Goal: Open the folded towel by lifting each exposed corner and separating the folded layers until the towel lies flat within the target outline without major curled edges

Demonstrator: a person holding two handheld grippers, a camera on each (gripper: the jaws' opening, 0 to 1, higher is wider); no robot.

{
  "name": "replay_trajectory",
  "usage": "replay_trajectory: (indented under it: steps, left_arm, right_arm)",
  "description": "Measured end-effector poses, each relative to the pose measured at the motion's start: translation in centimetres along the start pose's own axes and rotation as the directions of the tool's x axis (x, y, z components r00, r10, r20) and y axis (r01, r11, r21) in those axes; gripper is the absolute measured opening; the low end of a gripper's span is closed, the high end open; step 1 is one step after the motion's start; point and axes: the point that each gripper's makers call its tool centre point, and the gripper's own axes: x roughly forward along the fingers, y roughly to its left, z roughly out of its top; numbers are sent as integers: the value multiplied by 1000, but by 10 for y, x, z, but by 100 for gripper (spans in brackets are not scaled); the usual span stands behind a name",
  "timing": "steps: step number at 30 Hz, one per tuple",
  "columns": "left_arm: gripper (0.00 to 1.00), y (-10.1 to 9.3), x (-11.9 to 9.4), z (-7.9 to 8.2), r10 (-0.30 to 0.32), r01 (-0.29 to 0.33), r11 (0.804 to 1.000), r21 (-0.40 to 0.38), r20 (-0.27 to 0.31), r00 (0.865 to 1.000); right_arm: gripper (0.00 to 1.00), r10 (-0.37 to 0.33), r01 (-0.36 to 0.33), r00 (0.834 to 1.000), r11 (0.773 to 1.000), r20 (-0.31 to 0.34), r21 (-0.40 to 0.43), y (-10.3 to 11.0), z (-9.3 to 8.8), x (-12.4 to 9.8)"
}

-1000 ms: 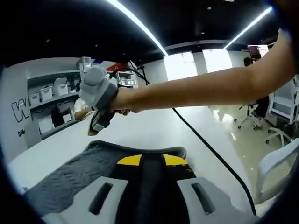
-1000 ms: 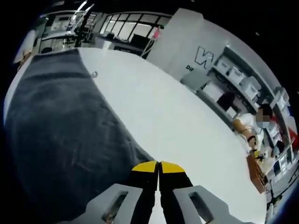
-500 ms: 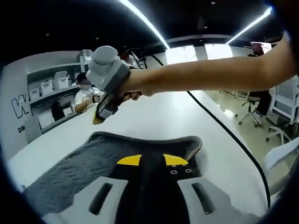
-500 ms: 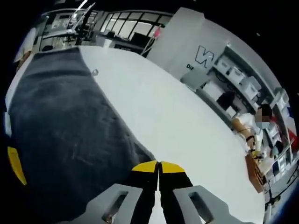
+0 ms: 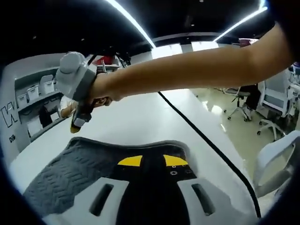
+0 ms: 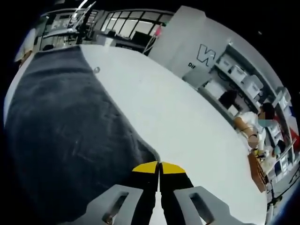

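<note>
A large dark "W" stands on the white wall (image 6: 197,35) beside the shelves. Smaller letters beneath it begin "DI"; the rest is unreadable.

Dark grey wavy-textured towel (image 5: 89,164)

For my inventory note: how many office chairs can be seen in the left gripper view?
2 for sure: one office chair stands far off on the floor, another at the right edge. A pale chair back lower right may be a third; others could be hidden by the arm.
</note>
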Motion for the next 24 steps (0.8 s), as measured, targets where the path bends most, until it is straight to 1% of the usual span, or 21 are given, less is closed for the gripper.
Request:
replay_trajectory:
  steps: [2, 5, 11, 14, 15, 18, 21, 22, 24]
  left_arm:
    - [13, -1, 2, -2, 2, -2, 1000, 25, -12, 1000]
    - [13, -2, 2, 0, -6, 6, 1000, 20, -4, 1000]
    - [13, -4, -3, 12, -8, 7, 1000, 30, 19, 1000]
    - [13, -5, -5, 15, -11, 10, 999, 33, 23, 1000]
    - [13, -5, -6, 17, -4, 3, 1000, 29, 35, 999]
    - [12, -6, -3, 19, -10, 9, 1000, 26, 50, 999]
    - [12, -6, -2, 17, -6, 5, 1000, 29, 44, 999]
    - [12, -7, -2, 19, -8, 7, 1000, 20, 59, 998]
    - [11, -10, -1, 19, -21, 20, 1000, 12, 62, 998]
  right_arm:
    - [0, -4, 4, 1000, 1000, 8, -1, 2, 0, 0]
    - [0, -1, 1, 1000, 1000, 8, -7, 3, 0, 0]
    - [0, -6, 6, 1000, 1000, 20, -4, 2, 5, 3]
    - [0, -2, 2, 1000, 1000, 21, -7, -2, 7, 13]
    - [0, -1, 1, 1000, 1000, 20, -9, -1, 7, 15]
    - [0, 5, -5, 1000, 1000, 11, -8, 1, 4, 21]
    - [0, 17, -17, 1000, 1000, 4, -13, 5, 1, 23]
    - [0, 18, -18, 1000, 1000, 3, -16, 6, 0, 24]
    - [0, 20, -20, 1000, 1000, -4, -12, 5, -4, 26]
